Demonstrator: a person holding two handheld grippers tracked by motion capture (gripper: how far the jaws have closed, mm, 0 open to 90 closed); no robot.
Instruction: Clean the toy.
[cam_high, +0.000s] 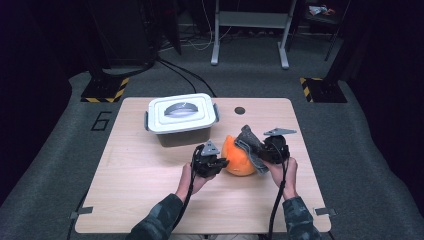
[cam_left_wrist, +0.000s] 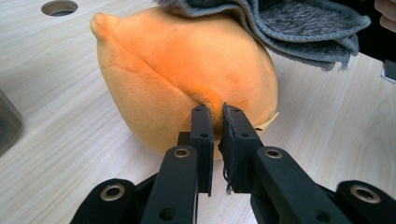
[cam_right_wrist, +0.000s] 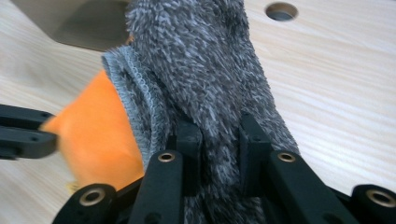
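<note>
- The left gripper pinches a fold of the soft orange plush fruit, mid-table, right of the lidded white plastic box; keep that pinch steady.
- The right gripper, clamped on the grey fluffy cloth, should wipe lightly across the fruit's top.

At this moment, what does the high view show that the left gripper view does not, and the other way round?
High view alone: the white lidded plastic box behind the work, the person's sleeves and both hands, and the right gripper shut on the grey fleecy cloth.

Left gripper view alone: the left gripper pinching a small fold of the orange plush toy, jaws nearly together, and the toy's seam.

Both: the toy with the cloth draped over it, the pale wooden table and its round hole.
</note>
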